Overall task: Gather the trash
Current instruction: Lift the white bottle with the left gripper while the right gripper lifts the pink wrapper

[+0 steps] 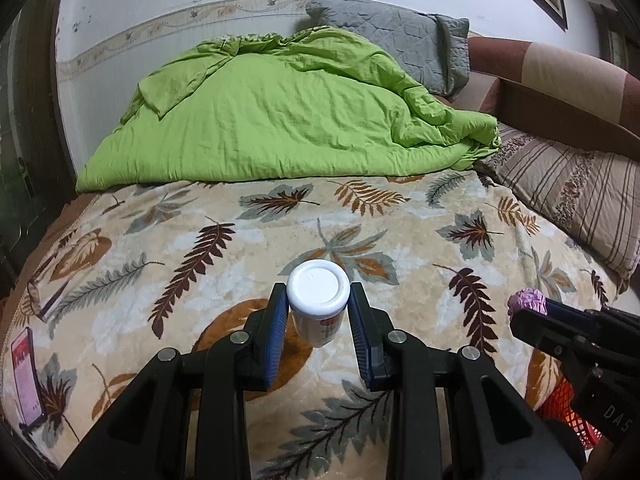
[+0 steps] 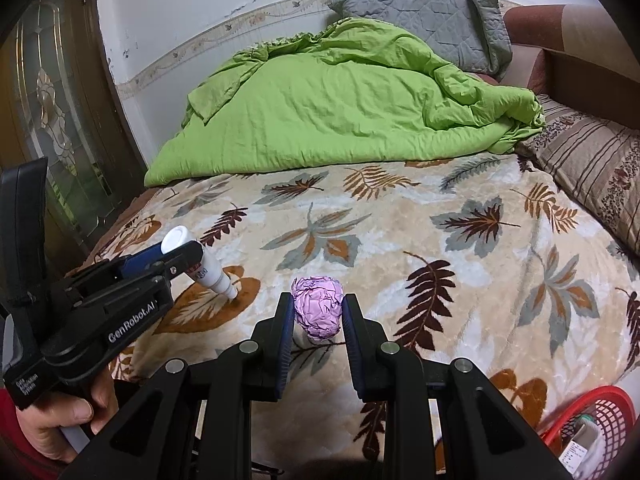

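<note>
White bottle (image 1: pixel 318 304) clamped in left jaws | purple paper wad (image 2: pixel 318 307) in right jaws | carry both level — release over red basket (image 2: pixel 592 420)

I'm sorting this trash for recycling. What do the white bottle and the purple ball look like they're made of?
White bottle: probably plastic, with a smooth, slightly glossy moulded base and a printed label; the left gripper grips it.
Purple ball: likely crumpled paper or thin wrapper. It has sharp creases and a faint sheen, so foil-backed wrap is possible. The right gripper pinches it.
</note>
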The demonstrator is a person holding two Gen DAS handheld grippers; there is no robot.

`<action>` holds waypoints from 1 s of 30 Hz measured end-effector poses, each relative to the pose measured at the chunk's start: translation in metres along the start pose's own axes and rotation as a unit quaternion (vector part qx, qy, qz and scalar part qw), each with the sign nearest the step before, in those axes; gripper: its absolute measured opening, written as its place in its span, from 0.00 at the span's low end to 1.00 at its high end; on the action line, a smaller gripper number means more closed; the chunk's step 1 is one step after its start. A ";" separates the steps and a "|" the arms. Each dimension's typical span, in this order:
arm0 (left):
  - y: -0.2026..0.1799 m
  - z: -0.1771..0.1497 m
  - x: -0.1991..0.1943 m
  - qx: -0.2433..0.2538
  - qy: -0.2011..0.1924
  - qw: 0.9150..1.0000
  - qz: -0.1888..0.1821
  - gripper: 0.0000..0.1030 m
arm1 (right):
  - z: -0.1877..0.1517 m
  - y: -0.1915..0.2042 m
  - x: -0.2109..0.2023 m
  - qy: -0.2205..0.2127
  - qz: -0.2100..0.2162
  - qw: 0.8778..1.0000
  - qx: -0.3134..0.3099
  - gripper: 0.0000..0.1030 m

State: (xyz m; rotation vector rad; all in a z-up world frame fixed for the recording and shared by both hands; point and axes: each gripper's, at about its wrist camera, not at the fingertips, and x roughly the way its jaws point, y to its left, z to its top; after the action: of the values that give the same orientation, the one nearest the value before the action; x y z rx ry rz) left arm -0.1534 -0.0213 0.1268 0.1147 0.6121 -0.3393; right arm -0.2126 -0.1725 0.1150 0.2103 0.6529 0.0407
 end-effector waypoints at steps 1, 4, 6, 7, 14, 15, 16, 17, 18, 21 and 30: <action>-0.002 0.000 -0.002 0.002 -0.002 1.000 0.000 0.28 | 0.000 0.000 -0.001 -0.001 0.000 1.000 0.001 0.25; -0.006 0.000 -0.005 0.008 -0.006 1.000 0.000 0.28 | 0.001 -0.001 -0.006 -0.005 -0.001 1.000 0.002 0.25; -0.008 0.000 -0.006 0.010 -0.008 1.000 0.000 0.28 | 0.001 -0.002 -0.006 -0.005 -0.001 1.000 0.005 0.25; -0.008 0.000 -0.007 0.009 -0.008 1.000 -0.001 0.28 | 0.001 -0.003 -0.007 -0.005 -0.001 1.000 0.006 0.25; -0.009 0.000 -0.008 0.009 -0.007 1.000 -0.002 0.28 | 0.001 -0.006 -0.008 -0.003 0.000 1.000 0.009 0.25; -0.009 0.001 -0.007 0.008 -0.008 1.000 -0.002 0.28 | 0.001 -0.006 -0.008 -0.003 0.001 1.000 0.010 0.25; -0.009 0.001 -0.007 0.009 -0.007 1.000 -0.002 0.28 | 0.001 -0.006 -0.008 -0.002 0.001 1.000 0.011 0.25; -0.009 0.001 -0.007 0.009 -0.007 1.000 -0.003 0.28 | 0.000 -0.006 -0.008 -0.001 0.001 1.000 0.012 0.25; -0.010 0.000 -0.007 0.010 -0.006 1.000 -0.003 0.28 | 0.000 -0.006 -0.008 0.000 0.002 1.000 0.013 0.25; -0.013 0.000 -0.006 0.011 -0.006 1.000 -0.005 0.28 | 0.000 -0.007 -0.007 0.001 0.002 1.000 0.014 0.25; -0.015 0.000 -0.004 0.015 -0.005 1.000 -0.011 0.28 | -0.001 -0.008 -0.007 0.002 0.003 1.000 0.017 0.25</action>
State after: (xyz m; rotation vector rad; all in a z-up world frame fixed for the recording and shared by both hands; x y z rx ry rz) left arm -0.1618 -0.0338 0.1289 0.1349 0.5981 -0.3700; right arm -0.2184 -0.1807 0.1168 0.2452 0.6571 0.0351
